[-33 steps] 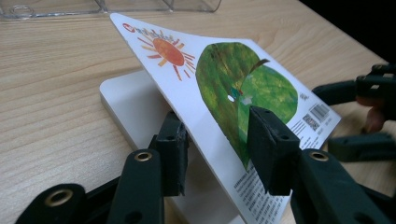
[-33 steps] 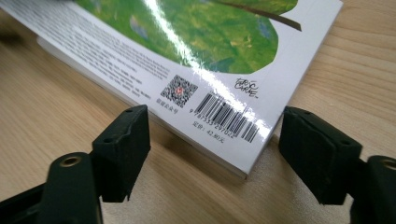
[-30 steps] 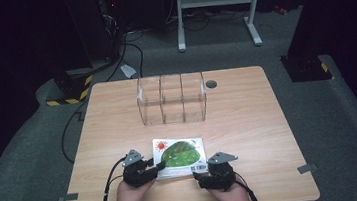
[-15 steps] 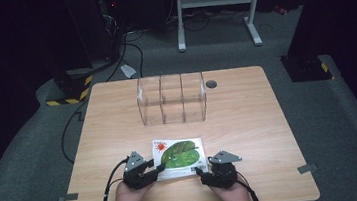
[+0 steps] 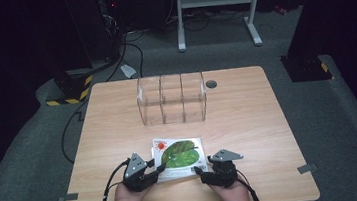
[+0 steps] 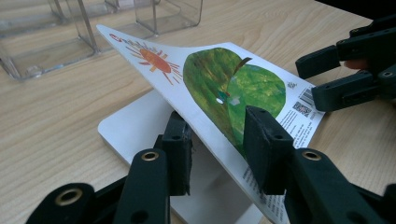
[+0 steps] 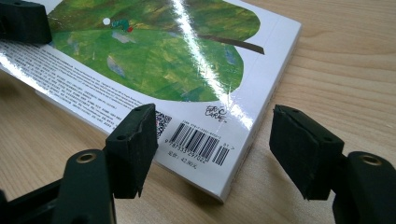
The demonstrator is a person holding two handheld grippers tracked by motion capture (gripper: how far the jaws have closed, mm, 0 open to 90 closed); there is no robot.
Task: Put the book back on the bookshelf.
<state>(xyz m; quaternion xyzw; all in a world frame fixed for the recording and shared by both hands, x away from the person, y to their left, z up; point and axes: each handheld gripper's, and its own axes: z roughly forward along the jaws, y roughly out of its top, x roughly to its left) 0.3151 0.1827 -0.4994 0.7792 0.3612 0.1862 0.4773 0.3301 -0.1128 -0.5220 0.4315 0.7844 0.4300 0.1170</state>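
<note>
You're working in a dim lab or studio: a lone wooden worktop (image 5: 249,123) on grey carpet (image 5: 37,160), with floor cables (image 5: 125,40) and hazard-striped gear (image 5: 72,89).

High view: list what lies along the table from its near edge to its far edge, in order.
The two grippers, left gripper and right gripper, held in the person's hands → picture book with a green leaf on its cover → clear plastic organizer with compartments → small dark round grommet near the far edge.
</note>
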